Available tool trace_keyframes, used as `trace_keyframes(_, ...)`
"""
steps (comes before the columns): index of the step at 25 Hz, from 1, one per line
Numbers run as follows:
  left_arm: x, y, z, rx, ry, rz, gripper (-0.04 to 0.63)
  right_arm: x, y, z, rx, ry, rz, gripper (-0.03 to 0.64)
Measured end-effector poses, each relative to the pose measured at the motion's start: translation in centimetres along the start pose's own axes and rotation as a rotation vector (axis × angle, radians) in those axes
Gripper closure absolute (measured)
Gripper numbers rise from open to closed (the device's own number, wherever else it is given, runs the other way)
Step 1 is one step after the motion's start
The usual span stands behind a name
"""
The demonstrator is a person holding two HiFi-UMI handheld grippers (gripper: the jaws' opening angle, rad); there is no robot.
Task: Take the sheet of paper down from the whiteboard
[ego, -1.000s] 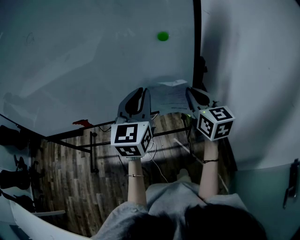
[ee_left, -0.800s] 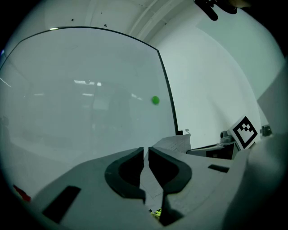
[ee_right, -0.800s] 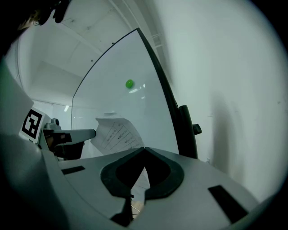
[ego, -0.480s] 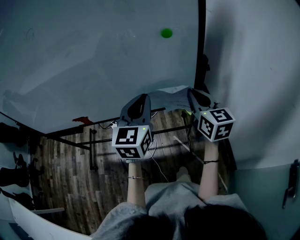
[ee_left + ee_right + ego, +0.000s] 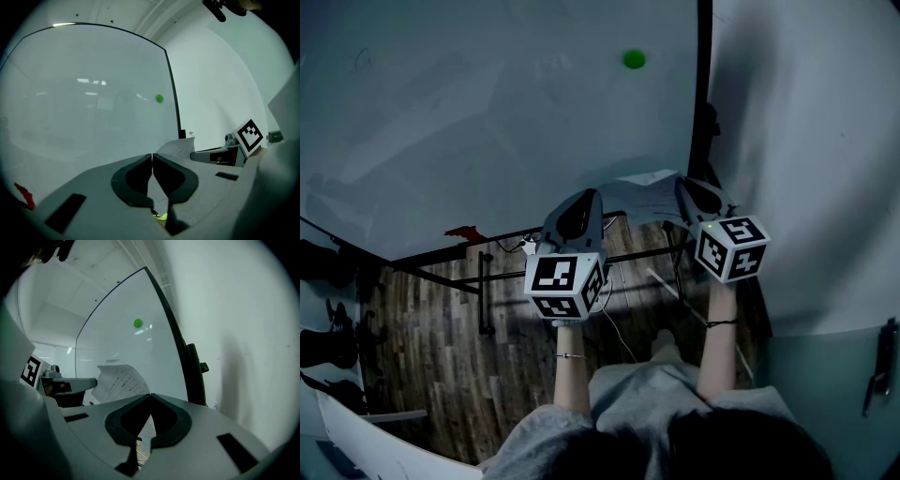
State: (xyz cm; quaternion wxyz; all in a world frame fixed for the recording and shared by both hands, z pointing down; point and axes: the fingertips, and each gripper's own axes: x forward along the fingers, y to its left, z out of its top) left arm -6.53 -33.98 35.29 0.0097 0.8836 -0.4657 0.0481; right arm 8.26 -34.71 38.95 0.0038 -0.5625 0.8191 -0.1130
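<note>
**Head view.** Stood facing the whiteboard (image 5: 487,122), looking down past both forearms to a wooden floor (image 5: 441,356). Held the left gripper (image 5: 598,194) just left of centre and the right gripper (image 5: 680,185) just right of it, both pointing at the board's lower right corner. Had the sheet of paper (image 5: 649,192) slung between the two sets of tips, bowed away from the board. Saw the green magnet (image 5: 634,59) well above it, near the top of the frame.

**Left gripper view.** Had just been closing the left gripper (image 5: 152,155) at lower centre, with the jaws down to a hairline slit. Caught the sheet of paper (image 5: 180,147) there by its near edge. Showed a pale sliver in the gap behind the tips, the rest fanning right towards the right gripper (image 5: 193,153). Saw the green magnet (image 5: 160,98) above the paper and apart from it.

**Right gripper view.** Pinched the sheet of paper (image 5: 117,380) in the right gripper (image 5: 150,395) at lower centre, jaws together on it. Showed a white strip running down through the gap between the pads. Showed the printed part curling up and left towards the left gripper (image 5: 93,381). Saw the green magnet (image 5: 137,323) higher, at upper centre, apart from the paper. Saw the board's dark frame (image 5: 180,362) slanting down just right of the jaws.
</note>
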Motion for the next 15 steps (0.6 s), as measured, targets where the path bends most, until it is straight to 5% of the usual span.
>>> trace_keyframes(15, -0.55, -0.23, 0.45, -0.001, -0.009, 0.011, 0.581, -0.60, 0.42, 1.00, -0.017, -0.021, 0.012, 0.617)
